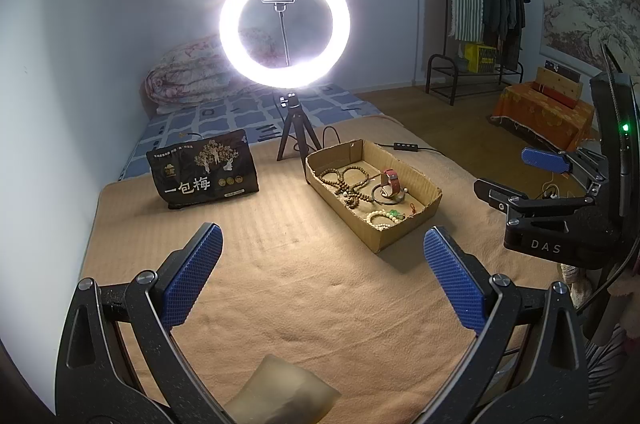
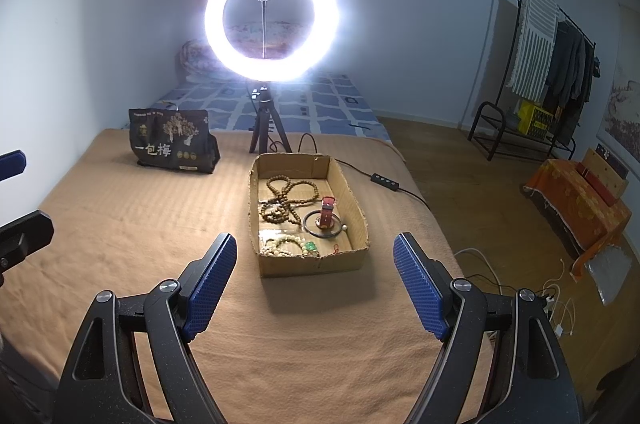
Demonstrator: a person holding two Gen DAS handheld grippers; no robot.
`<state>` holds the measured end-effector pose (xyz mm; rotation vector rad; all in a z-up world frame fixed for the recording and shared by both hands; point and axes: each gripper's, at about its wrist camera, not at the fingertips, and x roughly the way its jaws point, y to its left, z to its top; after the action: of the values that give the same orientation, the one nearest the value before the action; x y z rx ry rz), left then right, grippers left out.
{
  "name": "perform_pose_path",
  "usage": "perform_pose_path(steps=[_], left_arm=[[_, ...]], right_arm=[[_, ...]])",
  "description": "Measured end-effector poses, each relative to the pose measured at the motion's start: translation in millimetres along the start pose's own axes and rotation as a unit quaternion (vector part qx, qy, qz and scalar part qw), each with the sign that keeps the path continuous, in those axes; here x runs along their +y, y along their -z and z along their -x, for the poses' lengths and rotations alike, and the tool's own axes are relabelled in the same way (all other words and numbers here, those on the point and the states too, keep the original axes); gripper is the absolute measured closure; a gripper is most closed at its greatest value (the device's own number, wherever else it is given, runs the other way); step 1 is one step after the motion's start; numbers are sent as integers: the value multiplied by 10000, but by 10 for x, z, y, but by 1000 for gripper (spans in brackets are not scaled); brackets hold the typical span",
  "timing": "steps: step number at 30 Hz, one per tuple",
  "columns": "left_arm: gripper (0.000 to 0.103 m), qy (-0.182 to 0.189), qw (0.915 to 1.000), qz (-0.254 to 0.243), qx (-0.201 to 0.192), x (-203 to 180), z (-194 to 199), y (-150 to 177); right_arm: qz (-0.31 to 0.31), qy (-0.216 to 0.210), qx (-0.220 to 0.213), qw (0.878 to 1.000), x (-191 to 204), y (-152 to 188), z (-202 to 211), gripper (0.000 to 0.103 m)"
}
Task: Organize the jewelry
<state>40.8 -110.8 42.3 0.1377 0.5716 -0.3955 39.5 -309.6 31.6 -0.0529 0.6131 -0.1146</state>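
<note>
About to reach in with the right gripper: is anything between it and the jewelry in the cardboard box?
Nothing visible on the blanket between the open right gripper and the cardboard box. Only the box's near wall stands before the cream bead bracelet, so come in from above.

The shallow brown corrugated-cardboard box [image 2: 352,256] looks matt, with rough, torn edges. Inside it, the long strand of brown wooden beads [image 2: 286,202] has a dull sheen, the pale cream bead bracelet [image 2: 280,244] looks smoother, the red watch strap [image 2: 327,210] looks like leather, and the dark ring bangle [image 2: 320,230] is glossy. The tan blanket [image 2: 140,224] covering the bed is soft, napped cloth with faint ribbing. The black snack bag [image 2: 174,144] is shiny plastic film. The left gripper [image 1: 324,256] and right gripper [image 2: 316,264] have matt black frames, textured blue rubbery jaws and bright metal rivets.
</note>
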Motion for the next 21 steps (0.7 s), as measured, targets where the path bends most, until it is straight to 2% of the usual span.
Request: perform_pose_path(steps=[21], left_arm=[[1,14,10000,-74,46,11,-10,25]], right_arm=[[9,4,2,10000,-2,0,-7,22]])
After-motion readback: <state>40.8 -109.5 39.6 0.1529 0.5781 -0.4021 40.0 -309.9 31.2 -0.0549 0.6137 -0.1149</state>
